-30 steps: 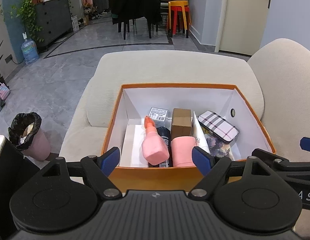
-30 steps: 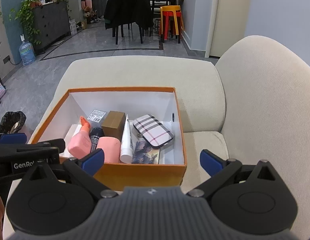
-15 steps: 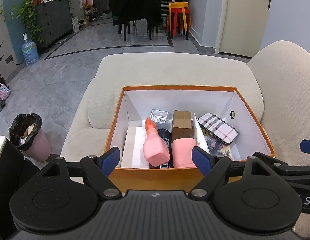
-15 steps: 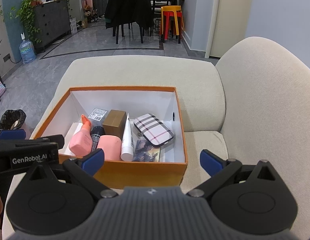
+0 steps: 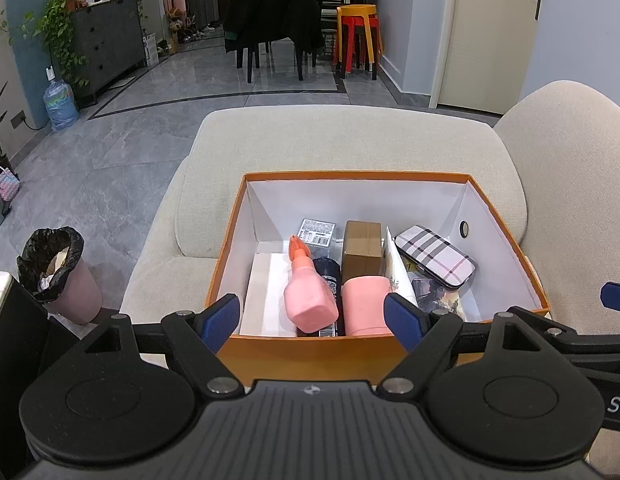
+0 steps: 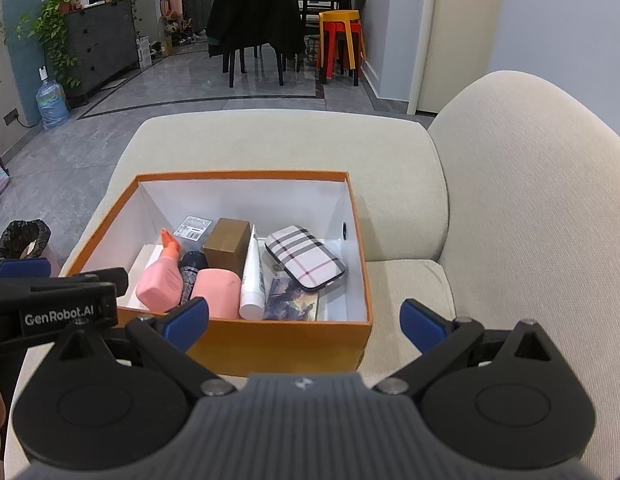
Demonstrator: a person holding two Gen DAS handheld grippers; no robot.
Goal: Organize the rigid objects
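1. The left gripper (image 5: 312, 316) hung just short of the near wall of the orange box (image 5: 310, 354), its blue pads spread wide with nothing between them. The right gripper (image 6: 304, 318) sat beside it, equally spread and empty, aimed at the box's near right corner.

2. The box stood on a beige sofa (image 6: 278, 148), and the rigid objects lay inside it, ahead of and below both grippers.

3. Straight ahead of the left gripper lay a pink bottle (image 5: 308, 292) on its side, nozzle pointing away. It looked like light, smooth plastic, probably slippery; gripping across its flat body would likely hold better than the thin neck.

4. Just right of it lay a dark can (image 5: 329, 280), partly wedged under its neighbours, then a pink cylinder (image 5: 366, 304); both were round and might roll out of a loose pinch.

5. Beyond the cylinder stood a brown carton (image 5: 363, 246), stiff and square-sided, the easiest to clamp across its flat faces.

6. Ahead of the right gripper, a white tube (image 6: 252, 276) looked squeezable, best taken near its cap end.

7. The plaid case (image 6: 306, 258) rested tilted on printed cards; it seemed hard-shelled, and its narrow width should suit the jaws.
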